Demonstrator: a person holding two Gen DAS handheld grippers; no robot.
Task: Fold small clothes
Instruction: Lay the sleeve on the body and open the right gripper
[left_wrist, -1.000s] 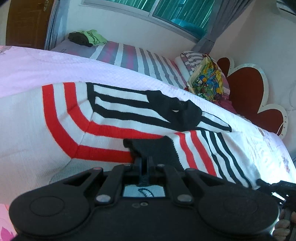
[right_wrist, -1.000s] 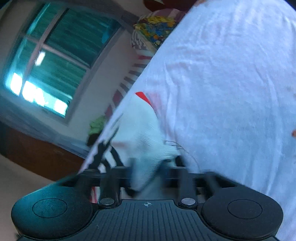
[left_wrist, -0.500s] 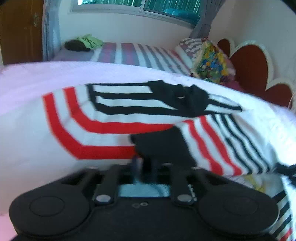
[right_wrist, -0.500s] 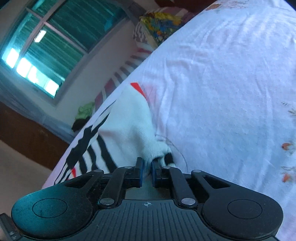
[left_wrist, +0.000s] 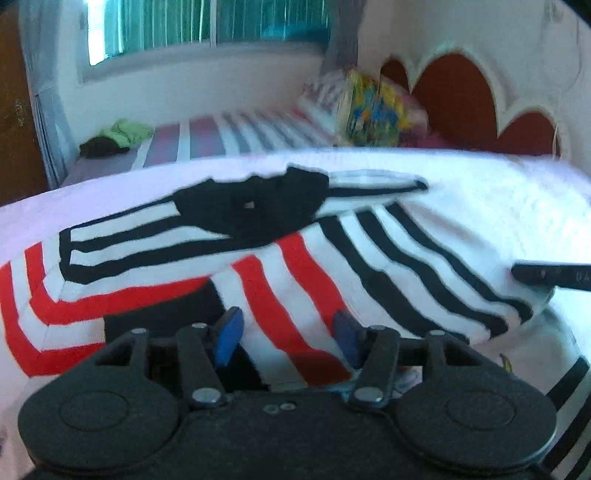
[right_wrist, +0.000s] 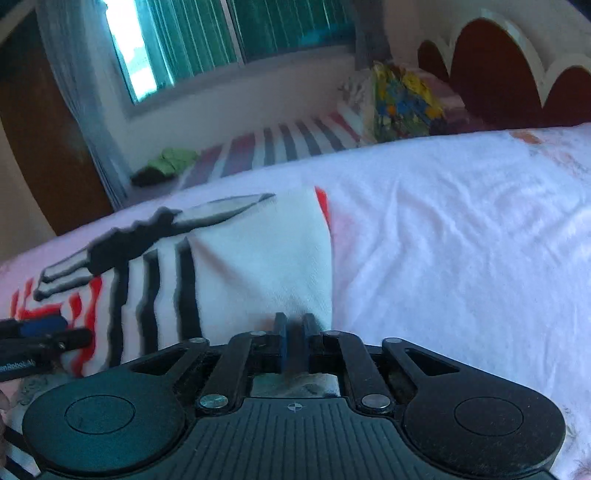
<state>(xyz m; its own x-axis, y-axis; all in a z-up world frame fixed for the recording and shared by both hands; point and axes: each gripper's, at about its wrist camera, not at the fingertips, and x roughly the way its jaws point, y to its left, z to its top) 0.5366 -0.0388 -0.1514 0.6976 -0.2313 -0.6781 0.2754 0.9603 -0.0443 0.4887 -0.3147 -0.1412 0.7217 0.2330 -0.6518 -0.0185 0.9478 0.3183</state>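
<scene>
Since a second ago my left gripper (left_wrist: 286, 341) lets go; its jaws are opening over the sweater (left_wrist: 314, 273) on the bed (right_wrist: 461, 240). My right gripper (right_wrist: 294, 332) pinches the sweater's white edge.

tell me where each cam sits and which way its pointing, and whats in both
Left wrist: rides on the left gripper, looking down along its blue pads, whose jaws are opening, over the striped garment on the bed; the right gripper's tip pokes in at right.
Right wrist: rides on the right gripper, shut on the garment's white edge; the left gripper shows at left.
Shared: garment, bed, window, colourful pillow.
</scene>
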